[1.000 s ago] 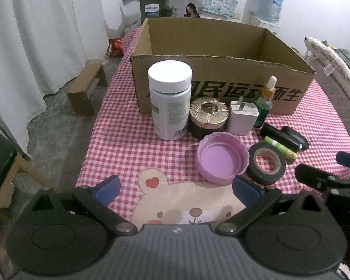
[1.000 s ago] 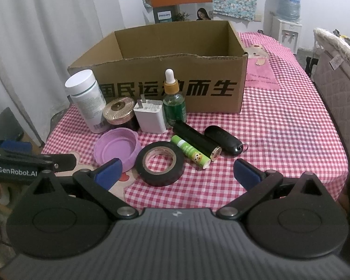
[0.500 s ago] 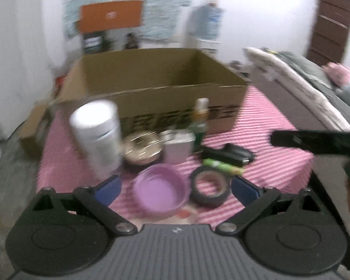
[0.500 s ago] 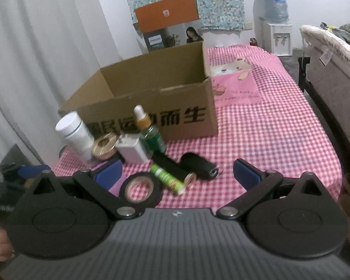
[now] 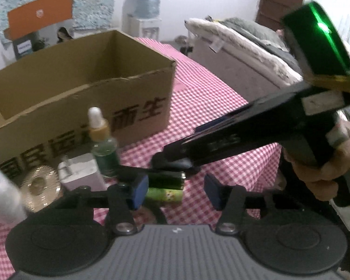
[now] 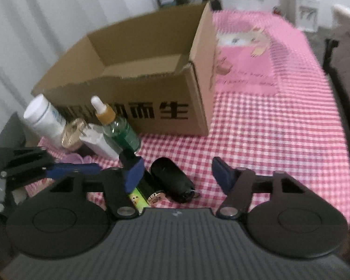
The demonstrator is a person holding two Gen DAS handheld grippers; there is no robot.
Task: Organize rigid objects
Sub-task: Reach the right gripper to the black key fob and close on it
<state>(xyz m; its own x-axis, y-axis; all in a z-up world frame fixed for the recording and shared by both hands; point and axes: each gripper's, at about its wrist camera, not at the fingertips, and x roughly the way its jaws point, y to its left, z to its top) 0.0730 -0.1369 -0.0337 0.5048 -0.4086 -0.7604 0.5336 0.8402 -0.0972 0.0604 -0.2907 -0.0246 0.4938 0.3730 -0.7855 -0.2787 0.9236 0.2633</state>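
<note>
Jaws on our left hand-held gripper (image 5: 176, 190) and right hand-held gripper (image 6: 175, 172) are closing, nothing pinched yet, above the black case (image 6: 171, 179) on the worktop (image 6: 280, 140).

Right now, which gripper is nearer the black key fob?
Right. The right gripper, jaws closing, straddles the black key fob without touching; the left gripper, also closing on nothing, is off to its left.
</note>
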